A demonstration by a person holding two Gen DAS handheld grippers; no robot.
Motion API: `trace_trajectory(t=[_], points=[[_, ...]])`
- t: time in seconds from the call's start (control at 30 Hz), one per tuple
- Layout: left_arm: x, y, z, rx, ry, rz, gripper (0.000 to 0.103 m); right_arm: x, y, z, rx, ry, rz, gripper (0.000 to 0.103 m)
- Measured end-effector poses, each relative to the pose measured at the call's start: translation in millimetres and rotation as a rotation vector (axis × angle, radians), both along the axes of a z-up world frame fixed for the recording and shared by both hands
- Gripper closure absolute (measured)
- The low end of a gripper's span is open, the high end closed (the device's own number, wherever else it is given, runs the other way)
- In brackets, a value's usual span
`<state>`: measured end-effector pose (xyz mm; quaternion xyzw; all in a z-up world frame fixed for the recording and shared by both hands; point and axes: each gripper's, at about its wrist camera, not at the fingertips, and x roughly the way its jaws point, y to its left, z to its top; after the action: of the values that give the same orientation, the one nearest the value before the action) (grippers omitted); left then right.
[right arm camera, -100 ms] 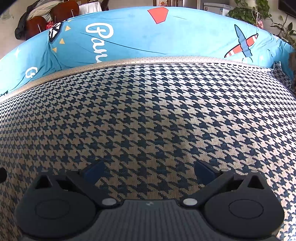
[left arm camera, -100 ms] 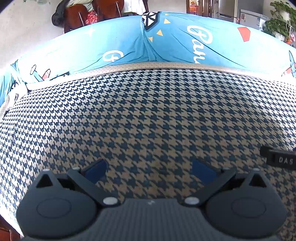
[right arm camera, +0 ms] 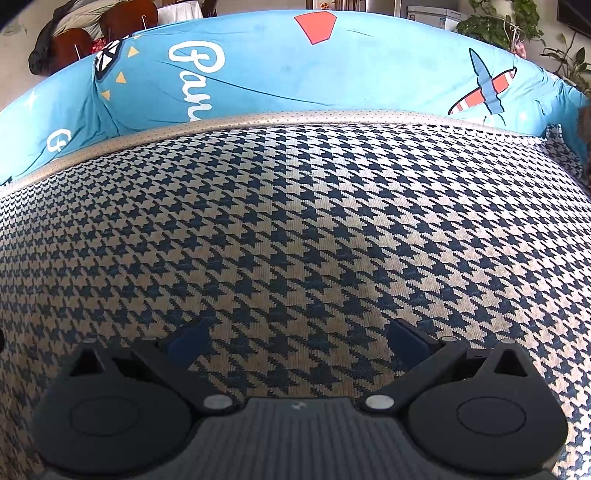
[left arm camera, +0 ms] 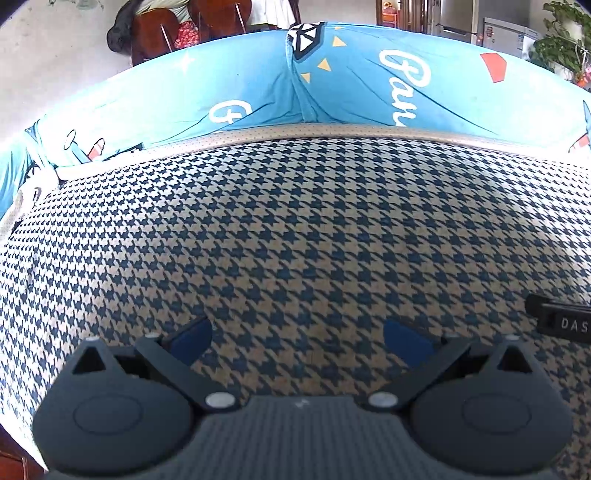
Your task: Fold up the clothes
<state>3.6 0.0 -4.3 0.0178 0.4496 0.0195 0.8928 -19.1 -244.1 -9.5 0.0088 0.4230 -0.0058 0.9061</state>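
My left gripper (left arm camera: pixel 297 338) hangs low over the navy-and-cream houndstooth woven cloth (left arm camera: pixel 295 229), jaws spread wide, blue pads (left arm camera: pixel 192 338) apart with nothing between them. My right gripper (right arm camera: pixel 297 339) is the same: jaws wide apart, empty, just above that houndstooth cloth (right arm camera: pixel 295 221), which fills the view beneath both of us and lies flat and spread. Whether the pads touch the weave, I cannot tell. Along the cloth's far edge runs a beige dotted band (left arm camera: pixel 317 131), and behind it rises the bright blue printed cushion fabric with white script and a red shape (right arm camera: pixel 280 70). In the left view, a black part lettered "DAS" (left arm camera: pixel 561 319) pokes in from the right edge. Green houseplants (right arm camera: pixel 502 18) stand far behind.
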Motion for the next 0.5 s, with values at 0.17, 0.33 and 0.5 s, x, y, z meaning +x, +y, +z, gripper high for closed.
trace_trajectory(t=[0.17, 0.33, 0.5], points=[[6, 0, -7, 0.03, -0.001, 0.018, 0.0, 0, -6, 1, -0.001, -0.01, 0.003, 0.0], [9, -6, -9, 0.047, -0.007, 0.027, 0.0, 23, -1, -13, -0.018, -0.02, -0.015, 0.0], [6, -7, -8, 0.05, -0.01, 0.01, 0.0, 39, 9, -22, -0.037, -0.052, -0.025, 0.0]])
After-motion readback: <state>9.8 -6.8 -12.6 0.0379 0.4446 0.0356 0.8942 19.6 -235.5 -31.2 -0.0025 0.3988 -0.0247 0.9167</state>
